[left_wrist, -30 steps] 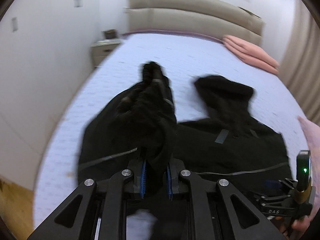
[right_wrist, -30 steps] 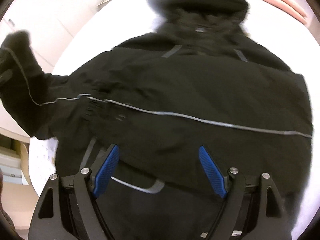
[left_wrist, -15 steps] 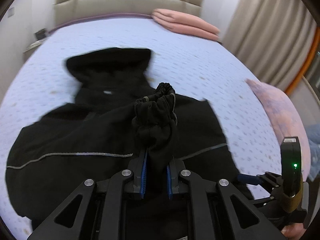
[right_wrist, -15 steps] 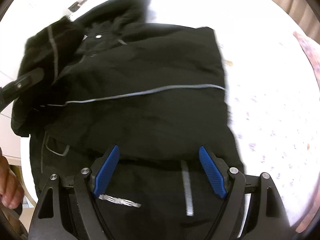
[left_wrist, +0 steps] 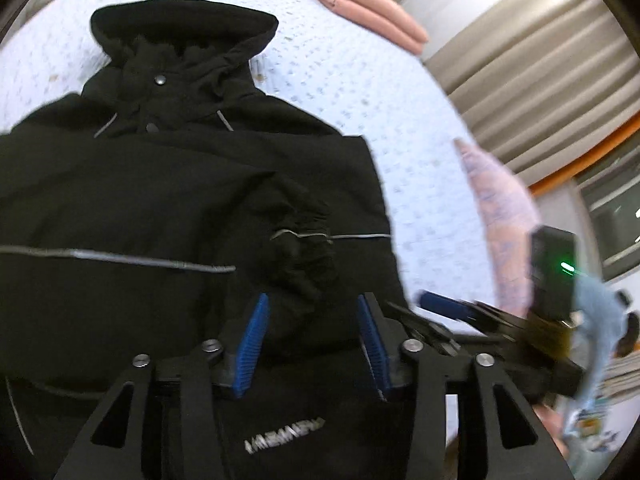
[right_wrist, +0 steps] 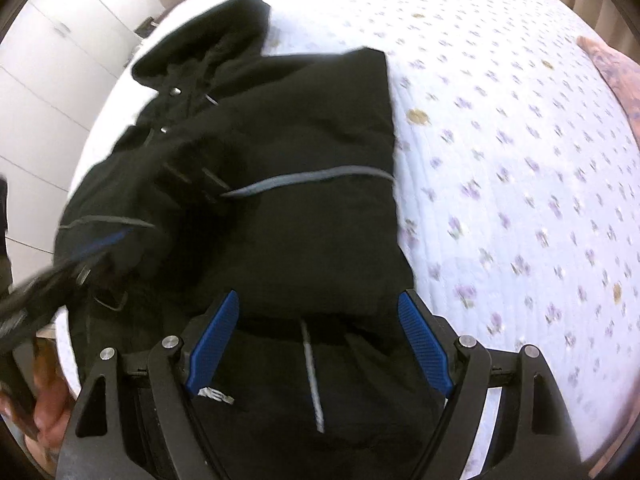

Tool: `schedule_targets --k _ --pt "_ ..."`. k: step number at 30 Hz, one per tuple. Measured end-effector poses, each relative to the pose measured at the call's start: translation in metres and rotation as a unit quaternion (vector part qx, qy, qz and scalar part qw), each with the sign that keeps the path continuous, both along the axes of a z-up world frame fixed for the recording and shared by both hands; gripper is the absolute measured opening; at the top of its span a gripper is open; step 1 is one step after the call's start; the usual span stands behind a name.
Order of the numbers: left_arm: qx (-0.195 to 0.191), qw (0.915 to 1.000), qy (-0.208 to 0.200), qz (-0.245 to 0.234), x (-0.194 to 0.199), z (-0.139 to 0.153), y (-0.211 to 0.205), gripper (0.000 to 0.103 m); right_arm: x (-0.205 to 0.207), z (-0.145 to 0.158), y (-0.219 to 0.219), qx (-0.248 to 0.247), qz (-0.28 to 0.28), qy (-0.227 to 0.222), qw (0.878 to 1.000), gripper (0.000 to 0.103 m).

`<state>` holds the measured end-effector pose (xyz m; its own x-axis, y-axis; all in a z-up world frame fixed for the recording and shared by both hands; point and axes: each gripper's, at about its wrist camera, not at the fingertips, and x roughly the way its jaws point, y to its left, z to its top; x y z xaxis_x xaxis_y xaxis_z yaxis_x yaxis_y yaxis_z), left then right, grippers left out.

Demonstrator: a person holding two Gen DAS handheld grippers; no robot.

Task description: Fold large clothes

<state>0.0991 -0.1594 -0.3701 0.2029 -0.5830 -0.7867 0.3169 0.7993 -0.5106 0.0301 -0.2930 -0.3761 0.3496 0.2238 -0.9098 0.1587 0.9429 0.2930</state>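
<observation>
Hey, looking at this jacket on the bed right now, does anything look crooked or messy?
Mostly tidy. The black jacket lies flat on the floral bedspread, hood up top. One thing stands out: the sleeve cuff folded across the front sits bunched and wrinkled, breaking the grey stripe line, just ahead of the left gripper, whose jaws have just been opening off it.

Jacket (left_wrist: 168, 200) lay flat on bed (left_wrist: 360, 92), hood (left_wrist: 180, 28) toward headboard edge, sleeve cuff (left_wrist: 304, 240) folded across body near jacket's right edge. Folded blankets (left_wrist: 368, 20) at far right corner. Pillow (left_wrist: 500, 208) along right edge.
</observation>
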Motion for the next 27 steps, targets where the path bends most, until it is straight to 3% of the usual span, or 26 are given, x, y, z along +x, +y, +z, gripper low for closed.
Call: schedule_targets --k 6,9,13,14,17,20,24,27 --pt "0.018 0.9988 -0.006 0.044 -0.008 0.016 0.039 0.053 0.019 0.017 0.019 0.053 0.014 -0.022 0.998 0.085" --pt "0.06 0.9953 -0.023 0.073 -0.01 0.02 0.062 0.053 0.033 0.01 0.029 0.085 0.012 -0.02 0.996 0.085" --pt "0.077 0.9894 -0.018 0.122 -0.012 0.019 0.101 0.053 0.055 -0.009 0.045 0.111 0.014 -0.003 0.994 0.084" --pt "0.077 0.988 -0.016 0.133 -0.012 0.019 0.11 0.053 0.06 -0.014 0.049 0.122 0.014 0.003 0.992 0.08" --pt "0.091 0.9806 -0.023 0.172 -0.012 0.02 0.138 0.053 0.067 -0.024 0.06 0.118 0.016 0.029 0.992 0.037" --pt "0.111 0.9731 -0.04 0.198 -0.004 0.022 0.158 0.053 0.055 0.004 0.064 0.09 0.026 -0.017 0.995 0.03" --pt "0.117 0.968 -0.05 0.217 0.021 0.017 0.175 0.053 0.037 0.057 0.043 0.033 0.017 -0.084 0.996 0.029" --pt "0.128 0.9672 -0.028 0.218 0.043 -0.004 0.179 0.053 0.031 0.062 0.011 0.007 -0.001 -0.079 0.997 0.029"
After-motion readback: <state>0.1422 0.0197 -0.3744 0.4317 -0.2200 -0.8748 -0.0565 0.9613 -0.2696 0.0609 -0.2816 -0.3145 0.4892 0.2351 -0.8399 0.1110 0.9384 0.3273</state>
